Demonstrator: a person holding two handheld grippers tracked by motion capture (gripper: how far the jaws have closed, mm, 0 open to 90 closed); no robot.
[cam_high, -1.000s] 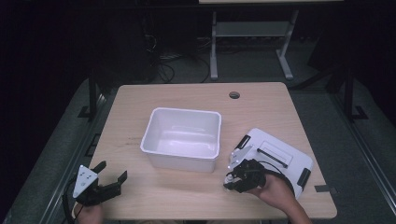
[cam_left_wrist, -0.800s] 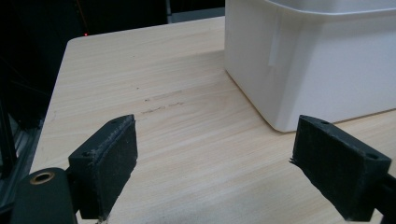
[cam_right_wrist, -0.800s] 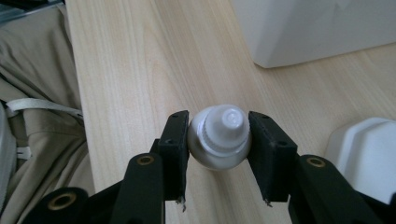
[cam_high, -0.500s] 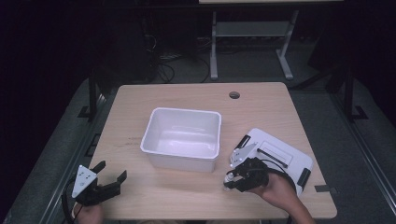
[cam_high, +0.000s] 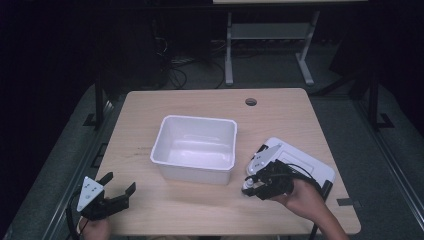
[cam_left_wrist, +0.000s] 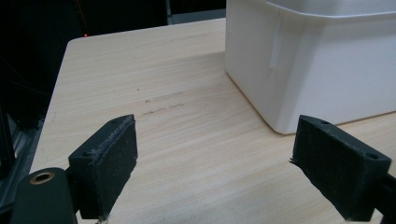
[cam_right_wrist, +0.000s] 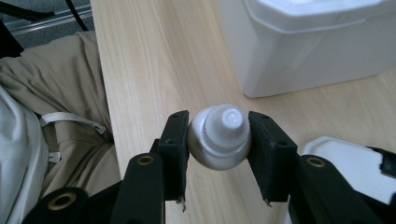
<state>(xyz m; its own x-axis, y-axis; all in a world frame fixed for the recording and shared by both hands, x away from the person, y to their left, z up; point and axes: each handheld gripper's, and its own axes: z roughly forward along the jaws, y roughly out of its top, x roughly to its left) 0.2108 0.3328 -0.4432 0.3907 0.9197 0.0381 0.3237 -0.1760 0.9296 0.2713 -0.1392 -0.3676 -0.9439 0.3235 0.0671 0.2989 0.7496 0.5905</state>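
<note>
While the right tool clamps a white bottle, its cap points away along the jaws; left tool gapes.

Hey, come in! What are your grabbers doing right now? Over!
Right gripper clamped on white capped bottle. Left gripper open, empty. White tub nearby, nothing blocking.

Light wood-grain desk with rounded corners, seen from its near edge. 1 round cable hole sits close to the far edge, right of centre. 2 things rest directly on the top: a white rectangular tub, open side up, near the centre, and a flat white lid with a dark slot, lying skewed toward the near right corner. Faint scuffs mark the wood left of the tub.
</note>
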